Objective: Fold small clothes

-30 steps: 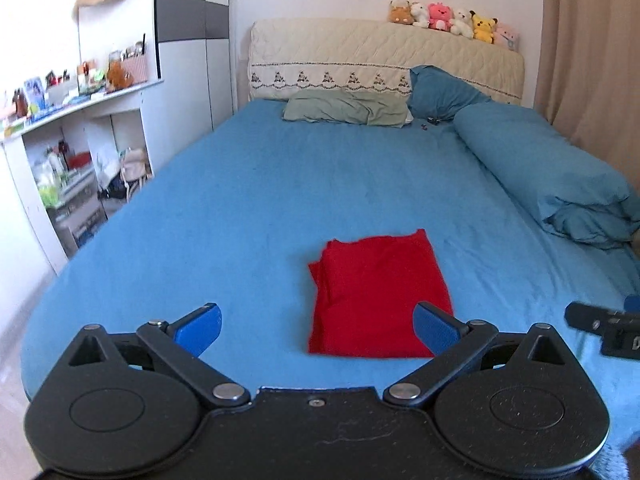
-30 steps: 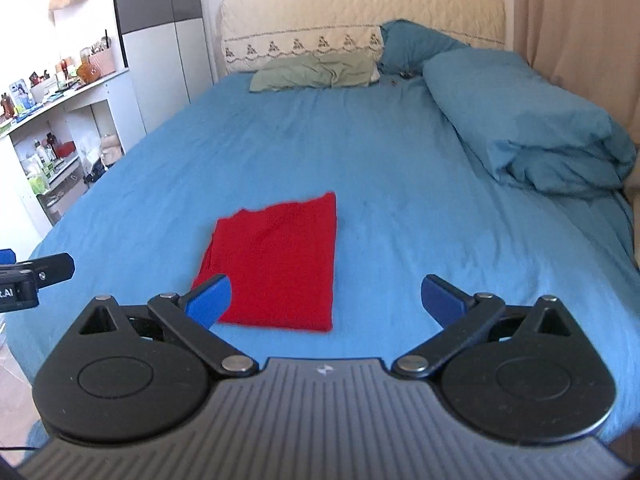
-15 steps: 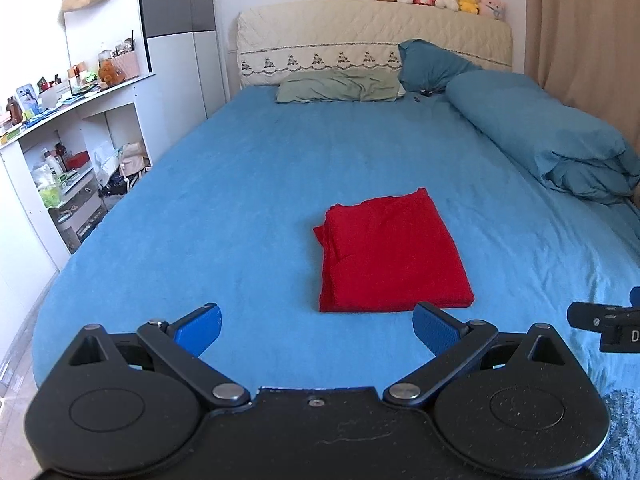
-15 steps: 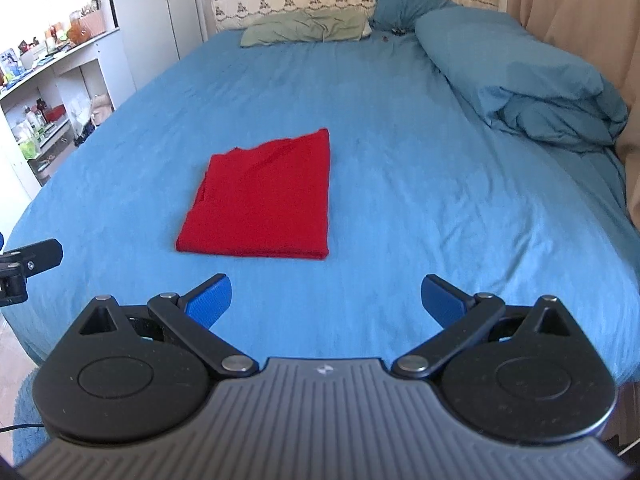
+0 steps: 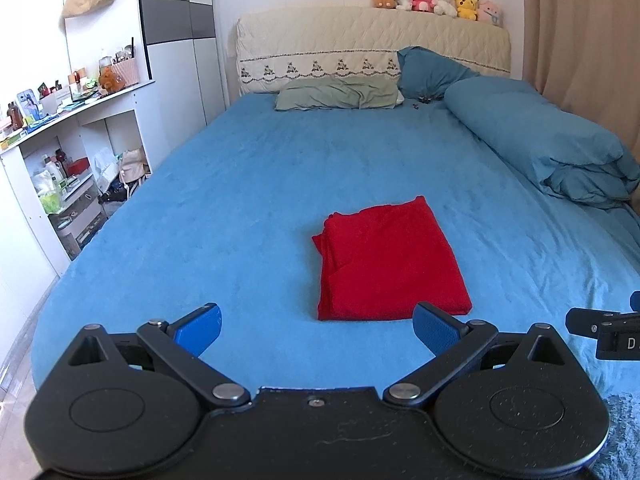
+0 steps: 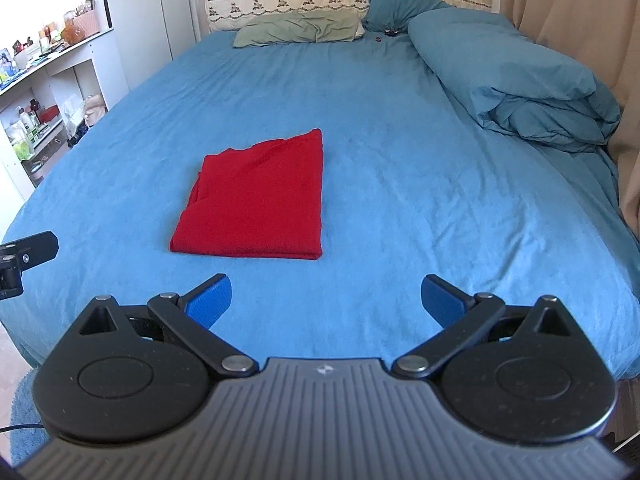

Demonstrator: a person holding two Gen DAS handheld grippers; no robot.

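Note:
A red garment [image 5: 390, 260] lies folded into a flat rectangle on the blue bed [image 5: 248, 200]. It also shows in the right wrist view [image 6: 260, 200], left of centre. My left gripper [image 5: 318, 330] is open and empty, held back near the bed's front edge, short of the garment's near edge. My right gripper [image 6: 326, 300] is open and empty too, in front of the garment and apart from it. Each gripper's tip shows at the edge of the other's view.
A rolled blue duvet [image 5: 552, 148] lies along the bed's right side. A green pillow [image 5: 340, 98] and a blue pillow [image 5: 428, 70] lie at the headboard. White shelves [image 5: 60, 160] with clutter stand left of the bed. A curtain [image 6: 576, 20] hangs at the right.
Both grippers have pulled back from the folded red garment toward the bed's front edge, so it looks farther away. Both stay open. The garment has not moved.

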